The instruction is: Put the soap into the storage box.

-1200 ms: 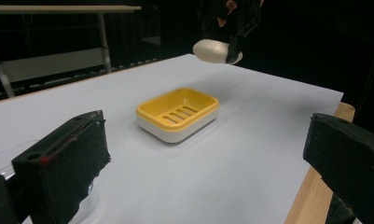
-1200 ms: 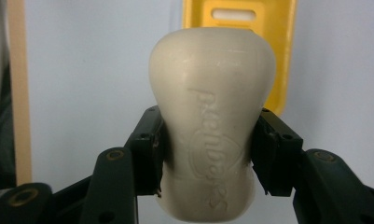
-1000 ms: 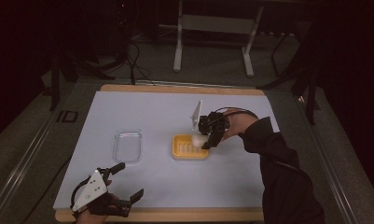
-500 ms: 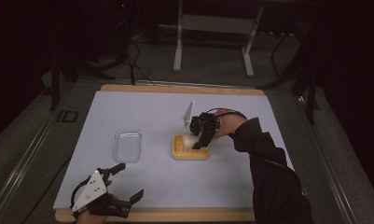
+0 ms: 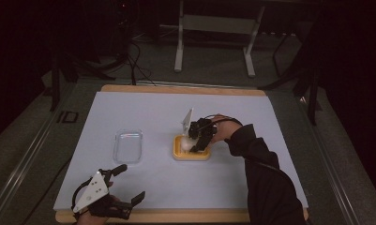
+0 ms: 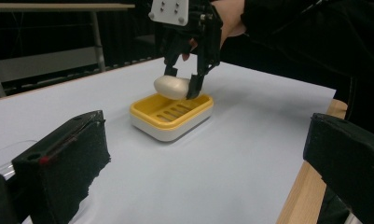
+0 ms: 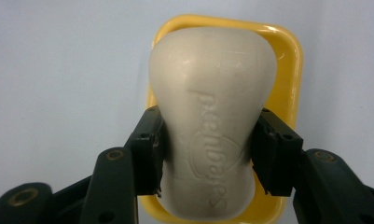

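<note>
Soap (image 7: 211, 121), clamped at its waist by the right hand-held gripper (image 7: 208, 154), hangs just above the yellow dish (image 6: 171, 114) on the surface (image 5: 143, 112). Releasing too soon could let it skid off the rim. Embossed lettering runs lengthwise, not clearly readable. Left hand-held gripper (image 5: 124, 185) rests released.

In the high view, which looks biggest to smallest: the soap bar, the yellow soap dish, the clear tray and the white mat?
1. White mat
2 and 3. Clear tray and yellow soap dish: they look much alike, so I won't rank them.
4. Soap bar, held over the dish.
</note>
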